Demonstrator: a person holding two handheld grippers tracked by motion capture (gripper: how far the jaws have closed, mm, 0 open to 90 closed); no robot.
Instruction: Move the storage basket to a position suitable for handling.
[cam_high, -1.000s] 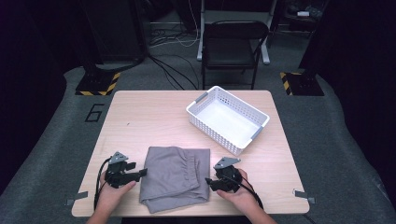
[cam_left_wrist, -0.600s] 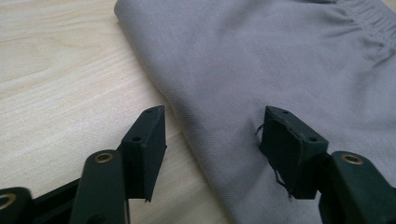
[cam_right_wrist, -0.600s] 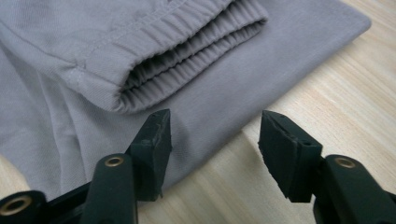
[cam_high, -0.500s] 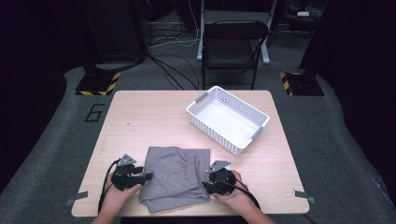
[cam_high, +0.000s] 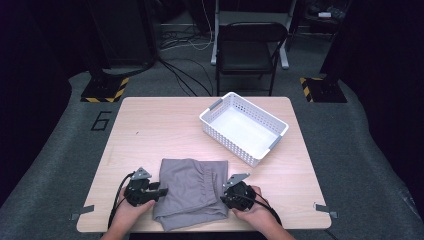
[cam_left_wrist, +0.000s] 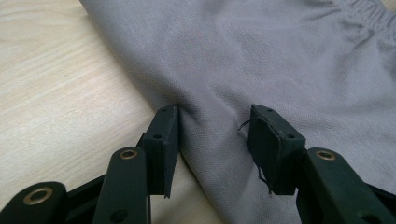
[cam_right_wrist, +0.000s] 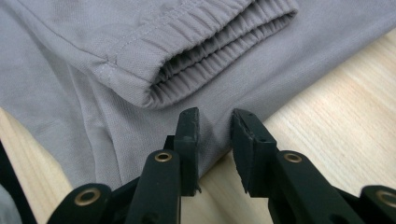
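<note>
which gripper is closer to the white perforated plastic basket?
Right. The right gripper sits at the right edge of the folded grey fabric shorts, just below the white perforated plastic basket. The left gripper is at the shorts' left edge, farther away.

We find the folded garment (cam_high: 191, 192) on the tabletop (cam_high: 150, 130) at its near edge, the left tool (cam_high: 159, 192) at its left side, the right tool (cam_high: 223, 200) at its right. The basket (cam_high: 243, 127) sits farther back, right. A chair (cam_high: 248, 50) stands beyond the tabletop.
</note>
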